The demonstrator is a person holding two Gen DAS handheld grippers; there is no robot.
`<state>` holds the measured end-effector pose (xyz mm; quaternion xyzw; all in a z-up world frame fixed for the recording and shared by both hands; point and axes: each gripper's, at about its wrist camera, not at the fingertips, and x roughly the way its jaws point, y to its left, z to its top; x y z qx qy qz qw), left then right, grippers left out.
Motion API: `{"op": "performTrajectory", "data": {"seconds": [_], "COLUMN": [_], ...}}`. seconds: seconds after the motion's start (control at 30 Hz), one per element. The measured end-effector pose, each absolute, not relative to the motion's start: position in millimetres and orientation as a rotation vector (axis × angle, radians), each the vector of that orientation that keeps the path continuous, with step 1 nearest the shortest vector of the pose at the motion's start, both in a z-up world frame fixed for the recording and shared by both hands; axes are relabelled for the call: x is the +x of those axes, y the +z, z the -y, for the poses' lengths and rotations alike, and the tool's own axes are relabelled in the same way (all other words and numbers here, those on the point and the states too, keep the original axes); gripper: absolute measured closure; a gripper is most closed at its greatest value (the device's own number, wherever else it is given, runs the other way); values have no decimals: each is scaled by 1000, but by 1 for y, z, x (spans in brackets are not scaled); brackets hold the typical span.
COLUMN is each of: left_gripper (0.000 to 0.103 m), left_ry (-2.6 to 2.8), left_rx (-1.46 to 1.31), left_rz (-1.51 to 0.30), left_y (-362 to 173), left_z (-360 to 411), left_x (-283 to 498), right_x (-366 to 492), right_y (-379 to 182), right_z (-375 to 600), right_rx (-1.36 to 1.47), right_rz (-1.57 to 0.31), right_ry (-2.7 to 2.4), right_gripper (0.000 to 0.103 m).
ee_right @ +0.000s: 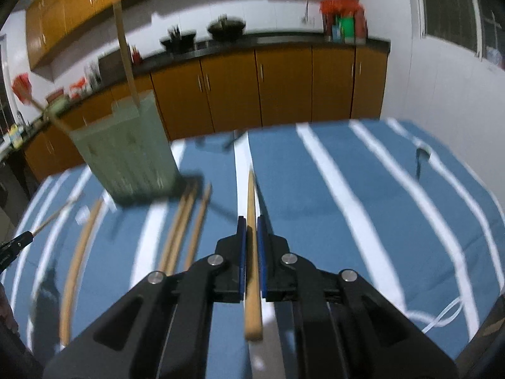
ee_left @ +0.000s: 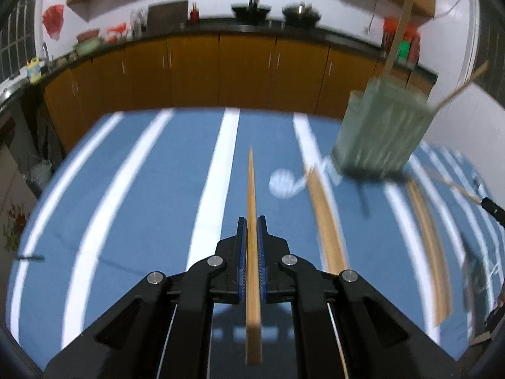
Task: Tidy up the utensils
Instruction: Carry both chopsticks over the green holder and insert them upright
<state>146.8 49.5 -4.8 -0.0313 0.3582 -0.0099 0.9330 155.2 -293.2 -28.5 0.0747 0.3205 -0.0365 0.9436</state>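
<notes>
My left gripper [ee_left: 252, 221] is shut on a wooden chopstick [ee_left: 251, 189] that points forward above the blue striped cloth [ee_left: 142, 189]. My right gripper [ee_right: 251, 221] is shut on another wooden chopstick [ee_right: 251, 195]. A pale green slotted utensil holder [ee_left: 383, 126] stands at the right of the left wrist view and at the left of the right wrist view [ee_right: 126, 151], with two sticks [ee_left: 397, 31] rising from it. Several loose chopsticks [ee_right: 186, 221] lie on the cloth beside the holder. A white spoon [ee_left: 284, 183] lies near the holder.
Orange kitchen cabinets [ee_left: 221, 72] and a dark counter with woks [ee_left: 252, 11] run behind the table. A white wall [ee_right: 442, 79] stands at the right. The other gripper's tip shows at the view edges [ee_left: 492, 210] [ee_right: 15, 244]. Both views are motion blurred.
</notes>
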Motion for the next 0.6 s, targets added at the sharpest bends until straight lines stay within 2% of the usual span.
{"op": "performTrajectory", "data": {"seconds": [0.2, 0.4, 0.6], "left_gripper": [96, 96, 96], "left_ry": [-43, -56, -120], "left_rx": [-139, -170, -163], "left_rz": [-592, -544, -491], "left_y": [47, 67, 95], "left_z": [-55, -55, -44], "left_x": [141, 146, 140], "right_x": [146, 146, 134], "right_y": [13, 23, 61], "right_z": [295, 295, 298], "right_rx": [160, 171, 224], "right_rz": [-523, -489, -406], "right_ry": [-70, -75, 1], "right_gripper": [95, 95, 95]}}
